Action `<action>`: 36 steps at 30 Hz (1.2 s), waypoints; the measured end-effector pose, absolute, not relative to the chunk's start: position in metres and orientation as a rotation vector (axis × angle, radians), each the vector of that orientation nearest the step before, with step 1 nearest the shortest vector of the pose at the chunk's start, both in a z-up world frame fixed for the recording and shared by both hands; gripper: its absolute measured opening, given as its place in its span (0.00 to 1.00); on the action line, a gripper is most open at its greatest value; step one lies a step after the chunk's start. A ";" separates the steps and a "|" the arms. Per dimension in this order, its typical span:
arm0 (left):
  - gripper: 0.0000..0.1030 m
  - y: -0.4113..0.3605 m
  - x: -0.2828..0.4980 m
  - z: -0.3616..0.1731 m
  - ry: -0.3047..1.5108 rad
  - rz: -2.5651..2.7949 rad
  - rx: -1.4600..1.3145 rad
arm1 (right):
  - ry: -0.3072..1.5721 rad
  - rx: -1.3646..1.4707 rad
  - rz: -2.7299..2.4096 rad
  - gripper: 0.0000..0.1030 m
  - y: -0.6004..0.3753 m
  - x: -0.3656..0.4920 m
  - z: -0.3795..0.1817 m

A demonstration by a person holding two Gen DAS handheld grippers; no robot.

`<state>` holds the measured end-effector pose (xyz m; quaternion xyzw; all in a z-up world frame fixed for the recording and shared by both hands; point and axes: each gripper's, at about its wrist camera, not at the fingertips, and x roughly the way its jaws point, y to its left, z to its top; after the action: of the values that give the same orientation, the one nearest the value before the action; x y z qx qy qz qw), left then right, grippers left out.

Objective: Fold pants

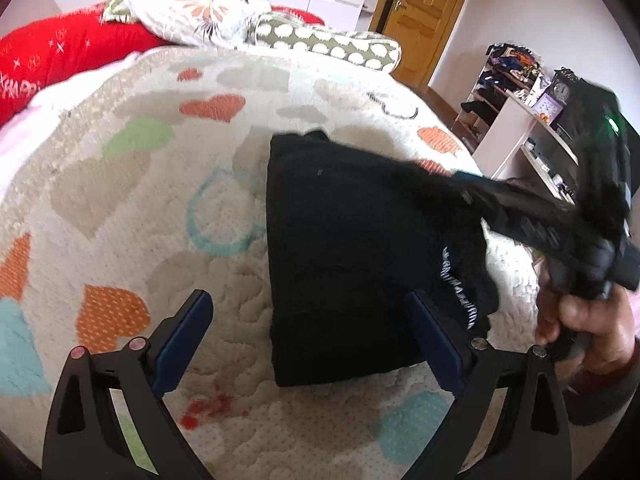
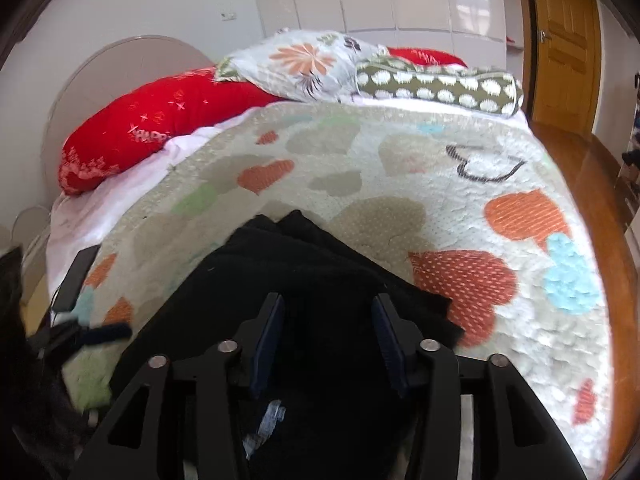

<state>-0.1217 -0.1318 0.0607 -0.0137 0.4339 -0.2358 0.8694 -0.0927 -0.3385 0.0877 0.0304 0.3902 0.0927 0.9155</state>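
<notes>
The black pants (image 1: 348,256) lie folded into a compact block on the heart-patterned bedspread (image 1: 160,200). My left gripper (image 1: 310,344) is wide open and empty, its jaws straddling the block's near left corner. In the left wrist view the other hand-held gripper (image 1: 472,192) reaches in from the right over the pants' right edge, blurred. In the right wrist view the pants (image 2: 288,264) fill the area under my right gripper (image 2: 328,340), whose jaws stand apart with dark cloth between and below them; a grip on the cloth is not evident.
Red, floral and spotted pillows (image 2: 304,64) line the head of the bed. A shelf unit (image 1: 520,120) with a clock stands at the right, beside a wooden door (image 1: 424,12). A dark phone-like object (image 2: 76,276) lies at the bed's left edge.
</notes>
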 end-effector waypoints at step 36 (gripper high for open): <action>0.95 -0.132 -0.099 0.059 0.914 -0.539 -0.087 | 0.862 0.308 0.130 0.78 -0.377 -0.154 0.045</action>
<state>-0.0989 -0.1322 0.0594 -0.0414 0.4355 -0.2570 0.8617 -0.1540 -0.3774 0.0453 0.1485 0.4158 0.0629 0.8951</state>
